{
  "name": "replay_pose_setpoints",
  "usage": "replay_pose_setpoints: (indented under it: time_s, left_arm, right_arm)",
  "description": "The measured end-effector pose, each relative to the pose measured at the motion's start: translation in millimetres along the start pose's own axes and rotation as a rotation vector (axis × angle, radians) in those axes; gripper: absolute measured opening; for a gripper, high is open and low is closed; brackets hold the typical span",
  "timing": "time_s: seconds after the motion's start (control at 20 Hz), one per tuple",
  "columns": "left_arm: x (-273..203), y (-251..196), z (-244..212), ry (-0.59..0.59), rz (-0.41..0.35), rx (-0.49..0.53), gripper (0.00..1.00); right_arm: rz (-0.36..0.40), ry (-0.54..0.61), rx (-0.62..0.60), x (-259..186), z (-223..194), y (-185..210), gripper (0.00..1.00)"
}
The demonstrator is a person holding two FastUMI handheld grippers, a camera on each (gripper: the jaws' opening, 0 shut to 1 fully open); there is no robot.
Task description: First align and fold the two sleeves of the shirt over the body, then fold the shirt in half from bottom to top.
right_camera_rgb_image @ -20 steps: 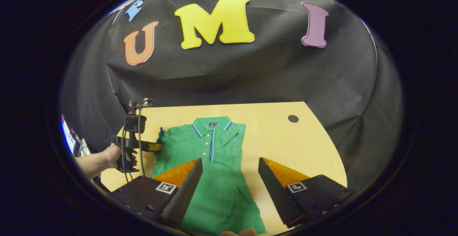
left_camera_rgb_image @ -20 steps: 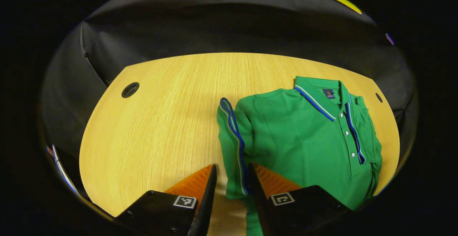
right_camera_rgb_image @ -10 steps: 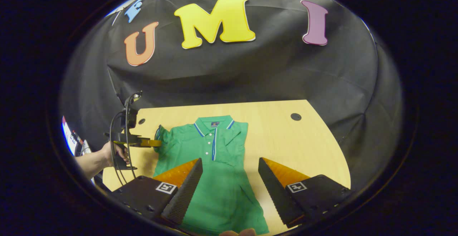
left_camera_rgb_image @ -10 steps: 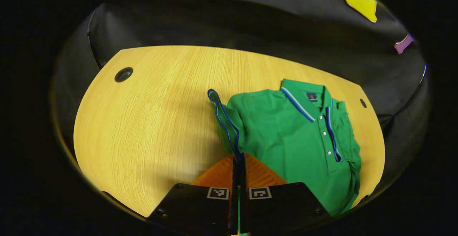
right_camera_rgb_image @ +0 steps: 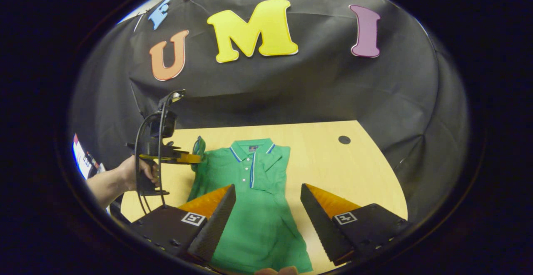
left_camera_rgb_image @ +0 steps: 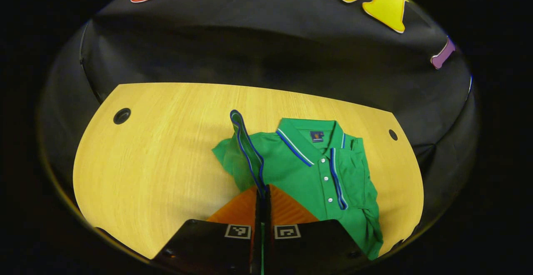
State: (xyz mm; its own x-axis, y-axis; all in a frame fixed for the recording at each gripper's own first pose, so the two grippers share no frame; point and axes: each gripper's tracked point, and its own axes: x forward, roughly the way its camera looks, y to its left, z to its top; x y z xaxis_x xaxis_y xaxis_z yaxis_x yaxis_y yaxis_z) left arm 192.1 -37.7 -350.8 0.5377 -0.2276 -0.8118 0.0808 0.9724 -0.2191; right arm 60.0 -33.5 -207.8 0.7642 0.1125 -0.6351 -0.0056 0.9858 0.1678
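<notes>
Green shirt (left_camera_rgb_image: pixel 320 175) lies flat on the wooden table (left_camera_rgb_image: pixel 145 162). Left gripper (left_camera_rgb_image: pixel 262 196) pinches the sleeve (left_camera_rgb_image: pixel 245 146), lifted; right gripper (right_camera_rgb_image: pixel 266 208) hovers, fingers apart. Sleeve-folding step: next, carry it over the body.

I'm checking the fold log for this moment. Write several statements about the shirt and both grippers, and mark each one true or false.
1. The left gripper is shut on the sleeve. True.
2. The right gripper is clamped on the shirt's hem. False: it is open, its fingers spread above the green shirt.
3. The sleeve on the shirt's other side is already folded over the body. True.
4. The shirt lies back side up. False: collar and buttons face up.
5. The held sleeve lies flat on the table. False: it is lifted.
</notes>
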Motion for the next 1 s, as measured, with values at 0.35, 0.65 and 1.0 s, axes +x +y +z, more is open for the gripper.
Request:
replay_pose_setpoints:
  time_s: [0.35,0.65,1.0]
  left_arm:
    - [-24,-47,8,-0.050,-0.063,0.003,0.51]
    - [-81,-39,9,-0.141,0.006,-0.002,1.00]
    - [-174,-53,2,-0.337,0.067,-0.028,1.00]
  right_arm:
    - [-0.009,0.009,0.045,-12,-12,-16,0.96]
    - [0.052,-0.058,-0.021,-21,1,-7,0.96]
    - [0.101,-0.162,-0.126,-41,15,-10,0.96]
